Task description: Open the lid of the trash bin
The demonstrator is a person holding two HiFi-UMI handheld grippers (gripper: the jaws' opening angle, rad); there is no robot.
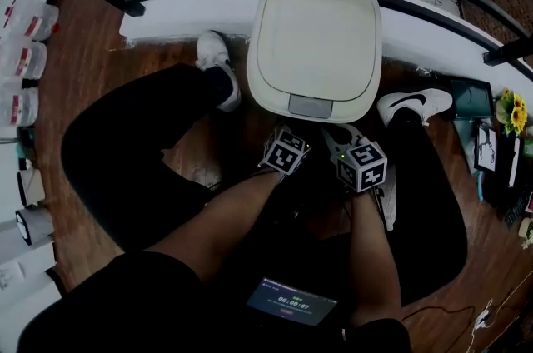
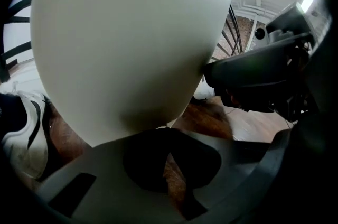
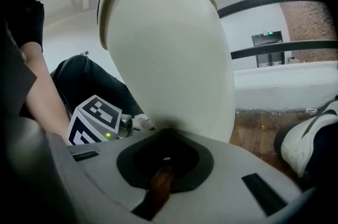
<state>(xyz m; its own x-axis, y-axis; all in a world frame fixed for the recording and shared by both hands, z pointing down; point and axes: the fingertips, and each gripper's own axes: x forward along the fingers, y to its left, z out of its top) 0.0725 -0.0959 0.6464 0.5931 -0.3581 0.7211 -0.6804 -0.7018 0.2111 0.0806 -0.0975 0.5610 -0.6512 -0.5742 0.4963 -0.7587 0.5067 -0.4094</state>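
Nearest, the person's two forearms reach down between their legs. The left gripper (image 1: 287,150) and the right gripper (image 1: 361,166) hang side by side, close together, over the wooden floor (image 1: 166,56).

In its own view each gripper has its jaws drawn together, with only a thin slit between them. Neither holds anything. Both sets of tips sit right up against the front wall of the trash bin (image 2: 132,43).

The bin stands just beyond the grippers, between the person's two white shoes. Its lid (image 1: 315,27) is down. A grey push panel (image 1: 310,105) sits at the near edge of the lid. A tab at the far edge looks like the hinge.

The bin looks like smooth, stiff plastic, so it is probably light and slippery. Closed jaws would likely slide on its rounded wall. The near edge, at or beside the grey panel, seems the place to press or lift. A hard push there might tip or shift so light a bin, so the other gripper could brace the side.
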